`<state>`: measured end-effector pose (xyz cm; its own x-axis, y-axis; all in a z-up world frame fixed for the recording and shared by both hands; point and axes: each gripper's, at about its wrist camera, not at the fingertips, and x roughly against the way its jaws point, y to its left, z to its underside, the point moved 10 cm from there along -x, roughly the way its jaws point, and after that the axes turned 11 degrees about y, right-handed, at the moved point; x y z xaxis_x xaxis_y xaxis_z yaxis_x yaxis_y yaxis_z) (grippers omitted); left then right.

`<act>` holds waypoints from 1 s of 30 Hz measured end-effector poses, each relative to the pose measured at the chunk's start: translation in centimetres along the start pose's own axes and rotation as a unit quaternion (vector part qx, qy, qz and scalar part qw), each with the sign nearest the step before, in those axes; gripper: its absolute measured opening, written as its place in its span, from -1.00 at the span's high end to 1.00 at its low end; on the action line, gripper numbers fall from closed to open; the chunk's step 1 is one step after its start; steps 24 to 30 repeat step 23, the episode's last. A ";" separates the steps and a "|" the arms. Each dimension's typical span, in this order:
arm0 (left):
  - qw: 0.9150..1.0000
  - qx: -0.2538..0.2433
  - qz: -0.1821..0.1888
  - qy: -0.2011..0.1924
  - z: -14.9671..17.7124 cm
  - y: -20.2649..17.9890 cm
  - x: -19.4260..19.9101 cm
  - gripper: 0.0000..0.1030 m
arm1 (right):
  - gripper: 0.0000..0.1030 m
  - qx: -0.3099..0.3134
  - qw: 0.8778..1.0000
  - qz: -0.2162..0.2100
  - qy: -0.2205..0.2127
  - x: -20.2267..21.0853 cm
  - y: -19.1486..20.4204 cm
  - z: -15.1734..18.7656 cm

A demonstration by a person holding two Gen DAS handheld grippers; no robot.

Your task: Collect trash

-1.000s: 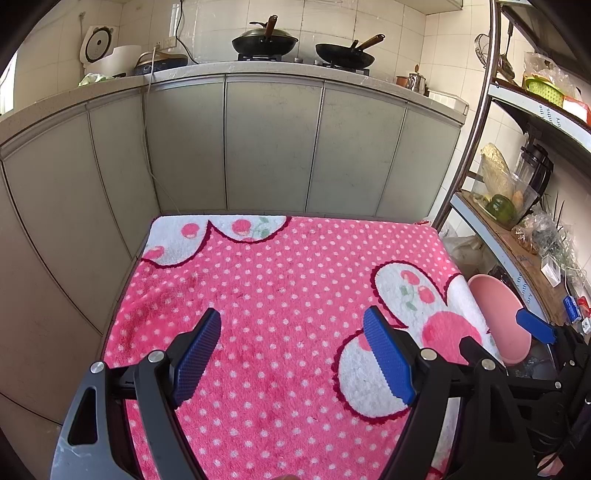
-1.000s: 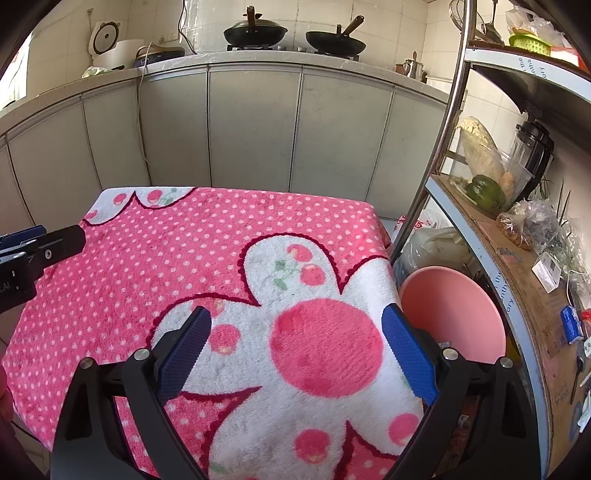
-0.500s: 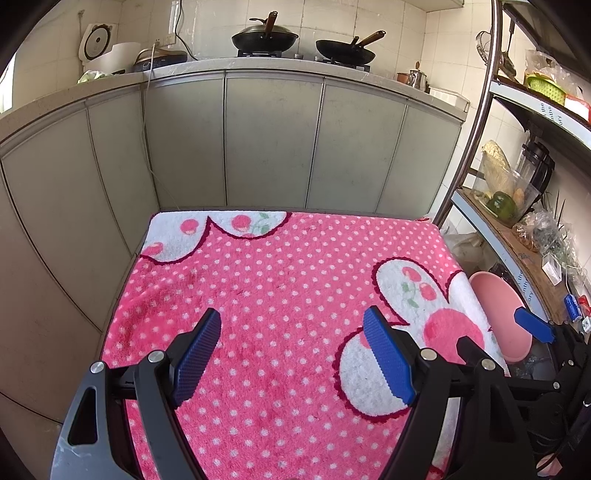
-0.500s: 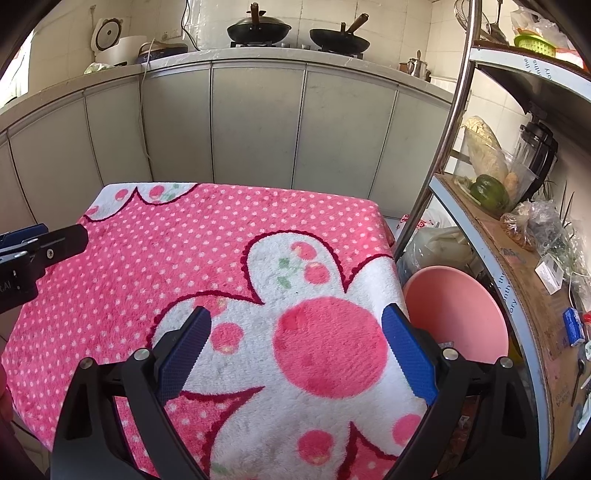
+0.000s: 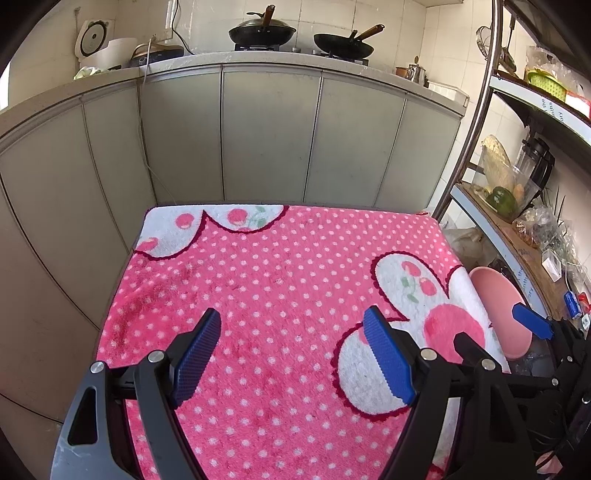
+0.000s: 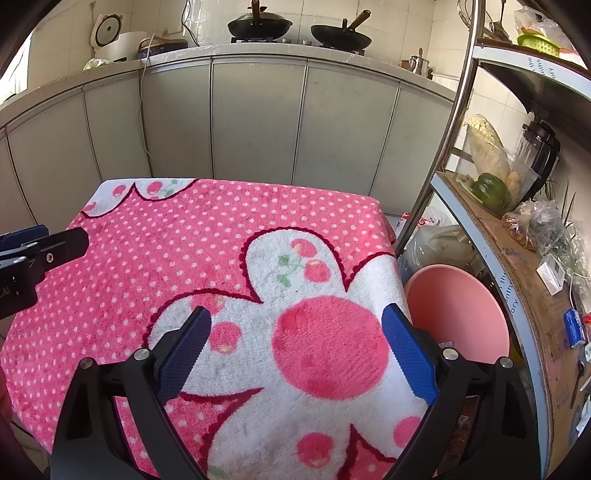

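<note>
- Currently, the left gripper [image 5: 291, 360] hangs above a pink polka-dot towel [image 5: 258, 280] with its jaws spread wide; nothing lies between the blue pads [image 5: 388, 360], and nothing is held.
- The right gripper [image 6: 295, 350] hangs above the same towel [image 6: 207, 236], over the white flower pattern with the large pink circle. Its jaws are likewise spread wide and hold nothing.
- In the right wrist view, the tip of the left gripper [image 6: 40, 245] enters from the left edge, above the dotted part of the towel.
- In the left wrist view, one blue finger of the right gripper [image 5: 532, 325] shows at the right, in front of a pink basin [image 5: 495, 295].
- The towel covers a flat raised surface standing in front of grey cabinet doors [image 5: 266, 136].
- No piece of trash can be made out on the towel in either view; where the task's trash lies cannot be told.
- The pink basin [image 6: 458, 314] sits lower down, just beside the towel's right edge, between it and a metal shelf rack [image 6: 447, 147].
- On the counter behind, two black woks [image 5: 262, 31] rest on a stove, with a white rice cooker [image 5: 99, 48] to the left.
- The rack shelf carries a green pepper [image 6: 493, 190] and a blender [image 6: 539, 147].
</note>
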<state>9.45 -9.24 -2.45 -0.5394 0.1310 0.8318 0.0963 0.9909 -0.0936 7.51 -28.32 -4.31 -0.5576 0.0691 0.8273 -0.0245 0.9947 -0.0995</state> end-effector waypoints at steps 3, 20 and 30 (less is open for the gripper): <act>1.000 0.001 0.001 0.005 0.1 0.0 -0.3 -0.52 | -0.83 0.000 1.000 0.002 -0.001 0.0 0.2 -0.1; 1.000 0.013 0.005 0.014 0.2 0.6 -0.9 -0.52 | -0.83 0.002 1.000 0.003 0.009 -0.6 0.3 0.1; 1.000 0.014 0.006 0.015 0.3 0.6 -1.0 -0.52 | -0.83 0.002 1.000 0.003 0.010 -0.6 0.3 0.1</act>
